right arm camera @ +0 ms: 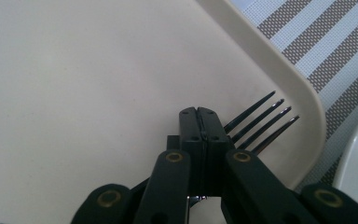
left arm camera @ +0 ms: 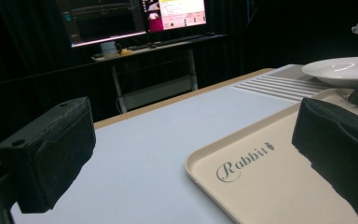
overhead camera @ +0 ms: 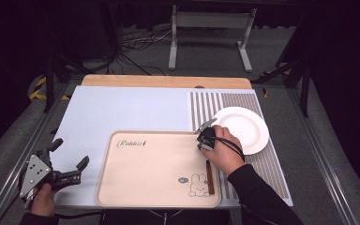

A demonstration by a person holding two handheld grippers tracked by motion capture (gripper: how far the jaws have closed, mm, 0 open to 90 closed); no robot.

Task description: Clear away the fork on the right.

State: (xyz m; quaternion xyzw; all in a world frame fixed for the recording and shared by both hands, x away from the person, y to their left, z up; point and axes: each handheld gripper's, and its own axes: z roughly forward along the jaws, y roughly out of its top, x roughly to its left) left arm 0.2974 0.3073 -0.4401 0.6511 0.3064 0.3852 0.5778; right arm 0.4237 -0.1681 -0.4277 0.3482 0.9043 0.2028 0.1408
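A fork with a brown handle (overhead camera: 209,178) lies along the right side of a cream tray (overhead camera: 145,168) printed with a rabbit. My right gripper (overhead camera: 205,140) is over the fork's upper end near the tray's far right corner. In the right gripper view its jaws (right arm camera: 198,126) are pressed together on the fork's neck, and the tines (right arm camera: 261,123) stick out past them toward the tray rim (right arm camera: 303,93). My left gripper (overhead camera: 70,154) is held off the tray's left edge, wide open and empty, with its pads (left arm camera: 46,154) spread far apart.
A white plate (overhead camera: 241,129) rests on a striped mat (overhead camera: 267,164) just right of the tray. The pale blue table cover (overhead camera: 122,108) stretches behind and to the left. A desk with monitors (left arm camera: 135,18) stands beyond the table.
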